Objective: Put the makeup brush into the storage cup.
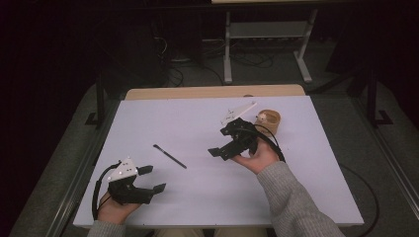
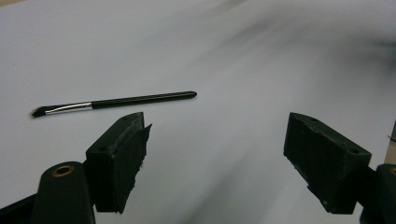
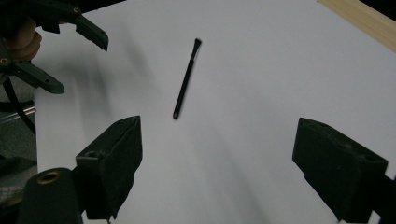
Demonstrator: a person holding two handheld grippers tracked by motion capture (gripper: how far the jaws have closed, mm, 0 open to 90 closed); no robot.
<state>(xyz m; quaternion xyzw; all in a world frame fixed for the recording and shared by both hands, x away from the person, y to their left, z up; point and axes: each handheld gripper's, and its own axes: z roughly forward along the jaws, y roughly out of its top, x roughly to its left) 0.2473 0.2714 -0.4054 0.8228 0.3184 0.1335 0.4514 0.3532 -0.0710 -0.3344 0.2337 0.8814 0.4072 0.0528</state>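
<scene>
Evidently nothing is gripped yet: the left gripper [image 1: 150,178] rests near the table's [image 1: 148,118] front-left corner with jaws spread wide and empty, aimed toward the brush [image 1: 169,156], which lies flat on the white surface between the two hands. Further right, the right gripper [image 1: 217,143] hovers, also gaping empty, pointed back at the brush, with a small wooden cup [image 1: 269,121] just behind it, probably the brush's destination.

Black brush [image 1: 169,156] with silver ferrule lies on white table [image 1: 197,197].

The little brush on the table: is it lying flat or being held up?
Lying flat. The brush rests on the white table, apart from both open grippers.
</scene>
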